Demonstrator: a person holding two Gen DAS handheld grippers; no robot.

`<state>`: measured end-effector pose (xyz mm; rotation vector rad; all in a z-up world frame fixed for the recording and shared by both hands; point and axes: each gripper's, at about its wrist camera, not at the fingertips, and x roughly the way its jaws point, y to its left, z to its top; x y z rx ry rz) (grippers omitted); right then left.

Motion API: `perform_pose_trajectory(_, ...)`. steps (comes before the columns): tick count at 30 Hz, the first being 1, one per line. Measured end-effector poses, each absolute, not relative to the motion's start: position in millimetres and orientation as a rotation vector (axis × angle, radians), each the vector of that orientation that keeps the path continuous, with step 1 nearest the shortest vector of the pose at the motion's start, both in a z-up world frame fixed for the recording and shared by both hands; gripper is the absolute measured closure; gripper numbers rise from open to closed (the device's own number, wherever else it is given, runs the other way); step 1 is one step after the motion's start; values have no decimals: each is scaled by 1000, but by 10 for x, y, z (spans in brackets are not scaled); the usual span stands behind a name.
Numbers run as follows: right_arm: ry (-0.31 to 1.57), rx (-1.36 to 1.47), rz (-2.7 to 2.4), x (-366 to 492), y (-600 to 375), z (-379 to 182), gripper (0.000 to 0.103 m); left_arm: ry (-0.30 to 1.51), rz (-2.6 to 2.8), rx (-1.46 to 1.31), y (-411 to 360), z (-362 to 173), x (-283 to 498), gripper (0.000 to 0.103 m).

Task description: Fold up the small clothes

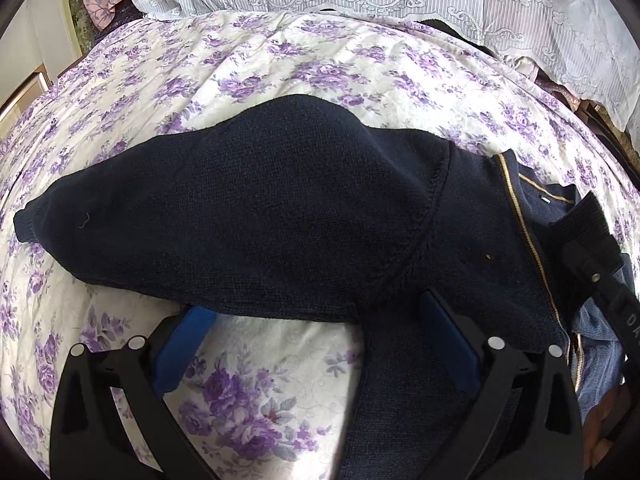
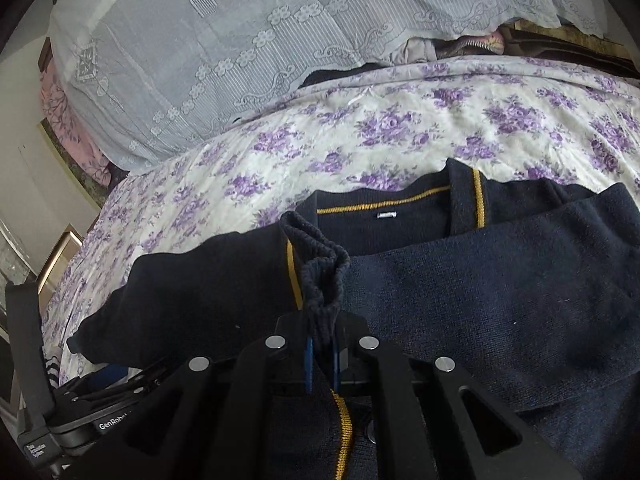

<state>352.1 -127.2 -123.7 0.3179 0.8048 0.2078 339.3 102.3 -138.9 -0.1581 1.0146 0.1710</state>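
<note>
Left gripper: jaws wide, straddling the sweater's near edge, gripping nothing. Sweater: spread on my floral sheet, one sleeve trailing left. Right gripper: pinched narrow on the ribbed cuff over the sweater's front. I'd lay that cuff flat across the chest, keeping the fold edge straight.

Left gripper angled downward, jaws spread wide; right gripper (also tilted down) clamped shut on fabric.
</note>
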Motion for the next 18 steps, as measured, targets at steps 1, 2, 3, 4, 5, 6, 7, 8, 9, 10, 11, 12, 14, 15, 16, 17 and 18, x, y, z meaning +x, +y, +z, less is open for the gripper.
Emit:
perform_pose_trajectory(1, 815, 315, 210, 3531, -1262, -1263, 96, 1015, 172, -156, 1026, -1391, 3393, 4)
perform_pose_trajectory(2, 828, 306, 212, 3537, -1245, -1290, 95, 1015, 172, -155, 1029, -1393, 3397, 4)
perform_pose_trajectory(3, 839, 298, 215, 3542, -1226, -1309, 94, 1016, 172, -153, 1020, -1391, 3398, 4)
perform_pose_trajectory(4, 850, 290, 221, 3546, -1210, -1326, 91, 1016, 172, -152, 1018, -1391, 3400, 4)
perform_pose_trajectory(5, 866, 278, 226, 3558, -1187, -1339, 90, 1017, 172, -153, 1019, -1390, 3401, 4)
perform_pose_trajectory(6, 875, 268, 232, 3565, -1172, -1337, 88, 1017, 171, -152, 1017, -1389, 3401, 4)
perform_pose_trajectory(7, 878, 258, 235, 3563, -1159, -1327, 85, 1017, 171, -152, 1012, -1387, 3399, 4)
perform_pose_trajectory(8, 884, 247, 243, 3560, -1144, -1313, 82, 1017, 170, -154, 1016, -1385, 3399, 4)
perform_pose_trajectory(9, 888, 237, 253, 3551, -1132, -1299, 77, 1018, 169, -156, 1014, -1384, 3400, 4)
perform_pose_trajectory(10, 891, 230, 269, 3537, -1124, -1277, 70, 1018, 168, -157, 1017, -1384, 3399, 4)
perform_pose_trajectory(11, 890, 228, 289, 3516, -1125, -1246, 67, 1019, 166, -160, 1021, -1382, 3397, 4)
perform_pose_trajectory(12, 880, 230, 311, 3483, -1135, -1210, 64, 1020, 163, -163, 1024, -1378, 3395, 4)
perform_pose_trajectory(14, 858, 236, 365, 3397, -1168, -1117, 64, 1017, 155, -177, 1043, -1353, 3387, 4)
perform_pose_trajectory(15, 842, 238, 380, 3344, -1199, -1063, 64, 1010, 147, -196, 1064, -1326, 3373, 4)
perform_pose_trajectory(16, 819, 241, 383, 3288, -1251, -1002, 64, 1001, 138, -218, 1086, -1294, 3361, 4)
perform_pose_trajectory(17, 794, 248, 374, 3243, -1320, -940, 64, 987, 118, -255, 1117, -1245, 3335, 4)
perform_pose_trajectory(18, 768, 264, 360, 3198, -1418, -888, 65, 977, 96, -289, 1134, -1200, 3312, 4)
